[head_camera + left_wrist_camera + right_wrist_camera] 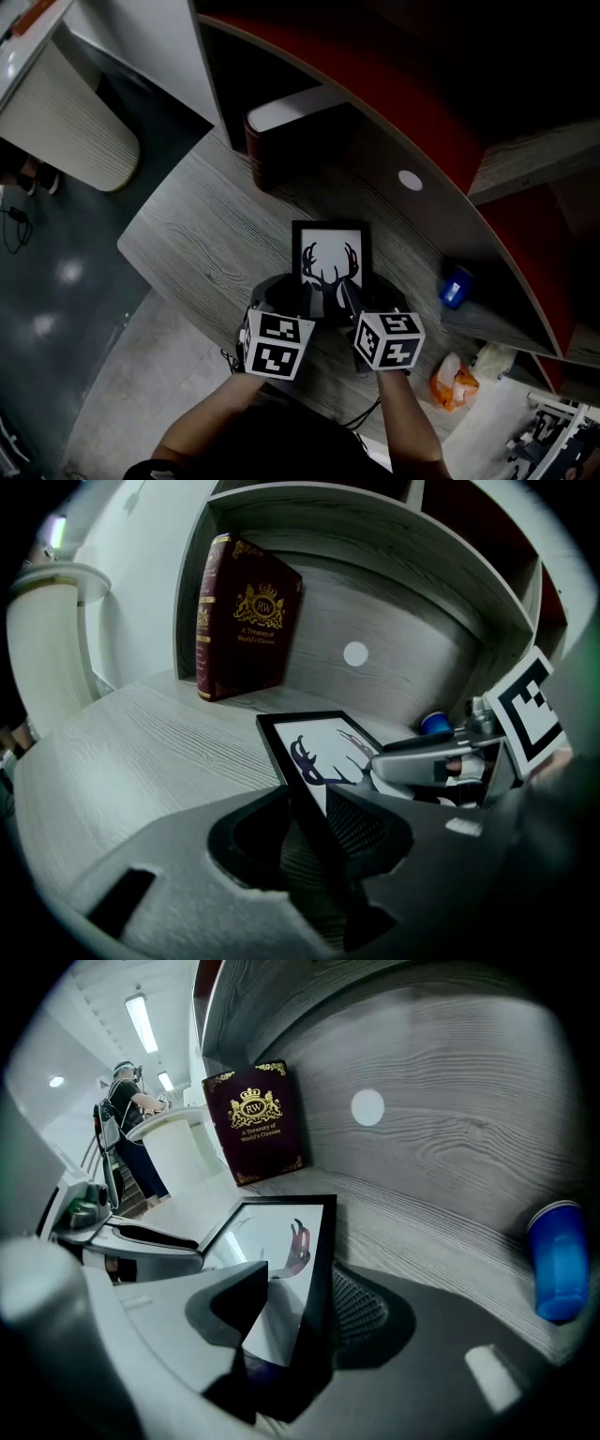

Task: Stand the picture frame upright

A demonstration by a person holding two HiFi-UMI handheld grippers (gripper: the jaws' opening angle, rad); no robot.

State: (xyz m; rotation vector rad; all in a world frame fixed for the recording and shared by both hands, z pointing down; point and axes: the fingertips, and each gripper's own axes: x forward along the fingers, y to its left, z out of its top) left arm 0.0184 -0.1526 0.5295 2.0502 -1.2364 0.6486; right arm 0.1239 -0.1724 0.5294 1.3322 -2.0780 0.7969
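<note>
A black picture frame (330,258) with a deer-antler print lies tilted on the grey wood shelf (202,244), its near edge towards me. My left gripper (298,298) sits at the frame's near left corner. In the left gripper view the frame's left rail (305,799) runs between that gripper's (314,832) jaws, which press on it from both sides. My right gripper (352,298) is at the near right corner. In the right gripper view its (300,1307) jaws straddle the right rail (319,1269), with glass showing between the left jaw and the rail.
A maroon book (261,155) stands upright at the back left of the shelf. A blue cup (455,286) lies to the right, near the curved back panel with a white disc (410,180). An orange packet (453,382) lies lower right. A person (127,1101) stands far off.
</note>
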